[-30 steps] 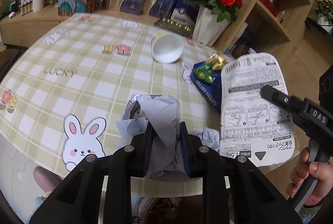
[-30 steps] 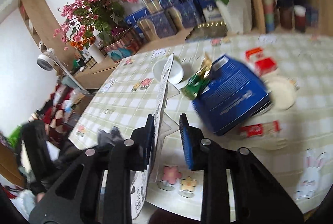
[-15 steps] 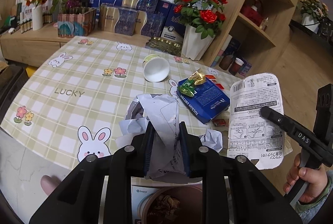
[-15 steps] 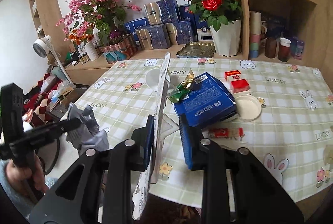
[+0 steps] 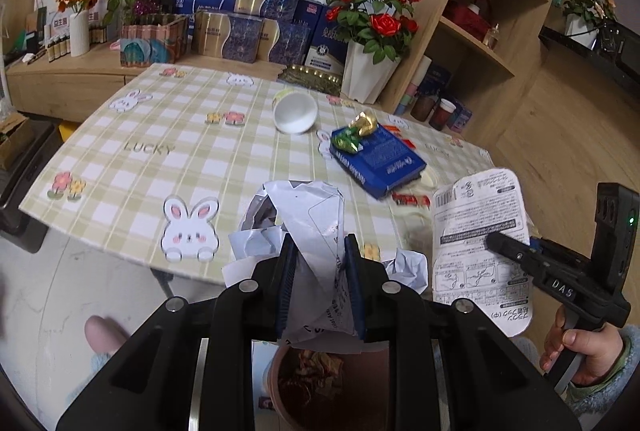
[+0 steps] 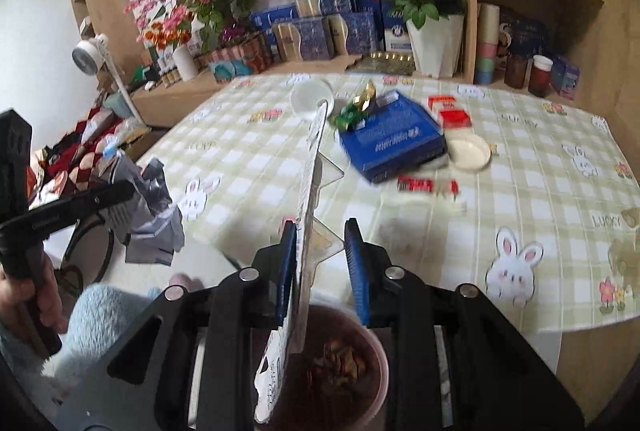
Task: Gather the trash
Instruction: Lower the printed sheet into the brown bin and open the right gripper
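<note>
— Flowers and gift boxes line the shelf behind our checkered desk (image 5: pixel 168 167). Where do we stand?

— Carrying step, we judge. Our left tool (image 5: pixel 320 283) is clamped on crumpled paper (image 5: pixel 316 227); our right tool (image 6: pixel 320 267), nearly closed, pinches a blister-pack card (image 6: pixel 308 199). Both hang above the brown bin (image 6: pixel 352 383).

— Next?

— Centre each over the bin, then let go. A blue box (image 5: pixel 380 163), wrappers and a cup (image 5: pixel 294 109) wait on the desk.
</note>
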A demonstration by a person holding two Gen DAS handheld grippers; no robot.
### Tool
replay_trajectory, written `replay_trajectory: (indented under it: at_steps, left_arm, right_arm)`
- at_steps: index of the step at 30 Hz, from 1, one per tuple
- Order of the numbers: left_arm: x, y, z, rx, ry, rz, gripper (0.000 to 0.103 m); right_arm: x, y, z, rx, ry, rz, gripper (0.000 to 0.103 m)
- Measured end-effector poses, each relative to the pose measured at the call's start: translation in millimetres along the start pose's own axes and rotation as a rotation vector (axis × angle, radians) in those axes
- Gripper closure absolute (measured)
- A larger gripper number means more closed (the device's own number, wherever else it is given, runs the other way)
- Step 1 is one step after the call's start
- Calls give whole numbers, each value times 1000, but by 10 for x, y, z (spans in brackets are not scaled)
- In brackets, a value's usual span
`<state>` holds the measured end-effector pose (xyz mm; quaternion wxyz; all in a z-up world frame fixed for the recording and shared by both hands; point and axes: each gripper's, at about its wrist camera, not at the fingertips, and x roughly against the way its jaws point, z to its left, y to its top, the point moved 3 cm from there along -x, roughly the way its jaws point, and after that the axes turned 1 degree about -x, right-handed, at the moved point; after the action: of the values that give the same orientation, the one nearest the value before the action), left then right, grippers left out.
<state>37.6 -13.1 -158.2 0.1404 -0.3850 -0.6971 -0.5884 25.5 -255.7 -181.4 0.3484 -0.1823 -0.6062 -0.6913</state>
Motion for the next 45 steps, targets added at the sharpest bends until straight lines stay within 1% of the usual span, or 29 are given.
replay_trajectory:
  at_steps: [4, 8, 14, 18, 24, 28, 33, 39, 42, 43, 44, 45]
  left_arm:
    - [61, -193, 5, 2, 1, 18, 79]
    - [90, -319, 0, 0, 1, 32, 79]
    - [42, -467, -3, 6, 4, 60, 79]
    - [10, -525, -3, 10, 5, 76, 78]
    - [-32, -533, 23, 19, 9, 83, 78]
    - [-57, -561, 47, 25, 6, 92, 78]
    - [-68, -577, 67, 35, 5, 98, 78]
    - [-76, -587, 64, 33, 2, 101, 78]
    - [-83, -593, 49, 31, 1, 104, 78]
    - [-85, -593, 49, 31, 1, 104, 78]
    - [-84, -594, 49, 31, 2, 104, 78]
    - [-84, -594, 49, 31, 2, 104, 78]
  right_arm:
    - [-31, -309, 45, -6, 11, 49, 75]
    - [-105, -573, 97, -7, 19, 98, 75]
    - [-341, -850, 83, -29, 32, 189, 75]
    - [-460, -997, 95, -18, 10, 241, 75]
    - [-658, -1175, 71, -9, -51, 325, 75]
    - [-735, -1256, 33, -1, -82, 363, 75]
    - [-795, -1315, -37, -30, -88, 393, 75]
    - [-830, -1380, -40, -23, -97, 426, 75]
    - [-842, -1407, -48, -33, -91, 440, 70]
    - [-841, -1410, -38, -33, -84, 442, 64]
    - [-836, -1405, -26, -31, -80, 438, 55]
    - [-825, -1394, -11, -27, -75, 431, 50]
